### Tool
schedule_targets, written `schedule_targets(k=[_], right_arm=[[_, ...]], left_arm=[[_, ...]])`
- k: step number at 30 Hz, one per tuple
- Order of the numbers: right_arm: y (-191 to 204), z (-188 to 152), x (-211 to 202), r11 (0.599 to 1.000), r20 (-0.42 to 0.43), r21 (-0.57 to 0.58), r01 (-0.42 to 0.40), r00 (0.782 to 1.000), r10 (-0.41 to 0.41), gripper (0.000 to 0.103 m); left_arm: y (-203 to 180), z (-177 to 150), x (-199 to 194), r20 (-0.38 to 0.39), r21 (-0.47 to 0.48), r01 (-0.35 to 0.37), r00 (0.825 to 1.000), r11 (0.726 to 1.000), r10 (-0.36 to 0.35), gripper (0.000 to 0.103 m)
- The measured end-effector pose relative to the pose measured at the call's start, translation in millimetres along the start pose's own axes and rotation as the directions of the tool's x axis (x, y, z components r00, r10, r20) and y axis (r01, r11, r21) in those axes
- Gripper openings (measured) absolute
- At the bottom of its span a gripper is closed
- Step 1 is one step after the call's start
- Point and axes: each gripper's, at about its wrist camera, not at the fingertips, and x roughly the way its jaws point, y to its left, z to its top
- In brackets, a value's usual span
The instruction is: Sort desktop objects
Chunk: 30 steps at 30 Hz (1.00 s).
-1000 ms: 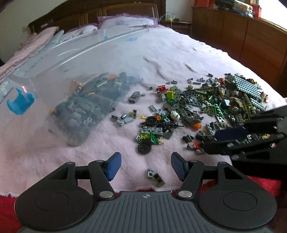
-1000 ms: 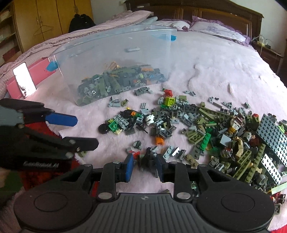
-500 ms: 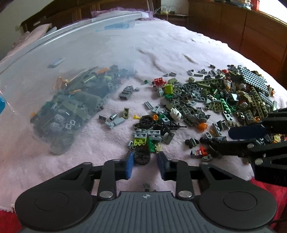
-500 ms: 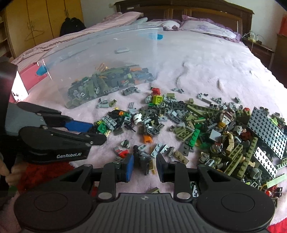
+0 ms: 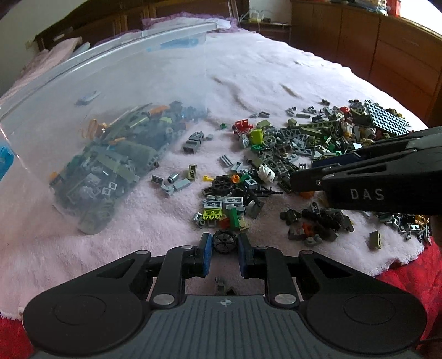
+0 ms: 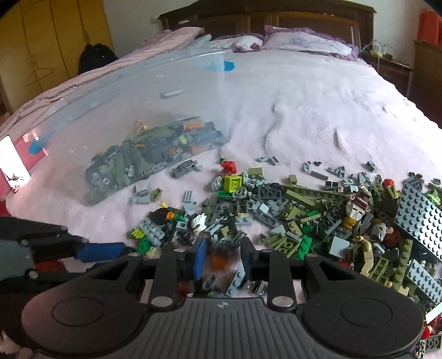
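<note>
Now the left gripper (image 5: 225,241) is closing its blue pads on a black wheel (image 5: 225,240) lying on the pink blanket (image 5: 154,221), while the clear bin (image 5: 83,116) is waiting up-left; the right gripper (image 6: 222,255) is hovering half-open over the brick pile (image 6: 290,215), apparently empty.

Bedroom: bed (image 6: 317,91) under pale pink blanket, dark wood headboard (image 6: 276,16) behind it, yellow wardrobe (image 6: 55,36) left of headboard, wooden dresser (image 5: 386,55) beside bed. Daylight.
</note>
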Motion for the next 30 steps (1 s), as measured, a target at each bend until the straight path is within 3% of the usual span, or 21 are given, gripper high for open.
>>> schedule_targets(k=[4,6,18,30], right_arm=[[2,-1,6,1.000,-0.010,-0.023,0.013,1.000,-0.014,0.030],[2,-3,8,1.000,-0.014,-0.022,0.012,1.000,-0.012,0.024],[4,0,-18,1.000,0.044,-0.027,-0.005,0.999,0.006,0.024],[17,9,-32,0.997,0.054,-0.065,-0.032,0.998,0.036,0.024]], left_arm=[[0,0,0,0.002,-0.001,-0.001,1.000,1.000,0.001,0.021],[1,0,-1,0.004,-0.005,0.000,1.000,1.000,0.000,0.021],[0,7,-27,0.049,-0.012,-0.003,0.999,1.000,0.004,0.021],[8,23,-43,0.068,-0.078,0.006,0.998,0.997,-0.001,0.021]])
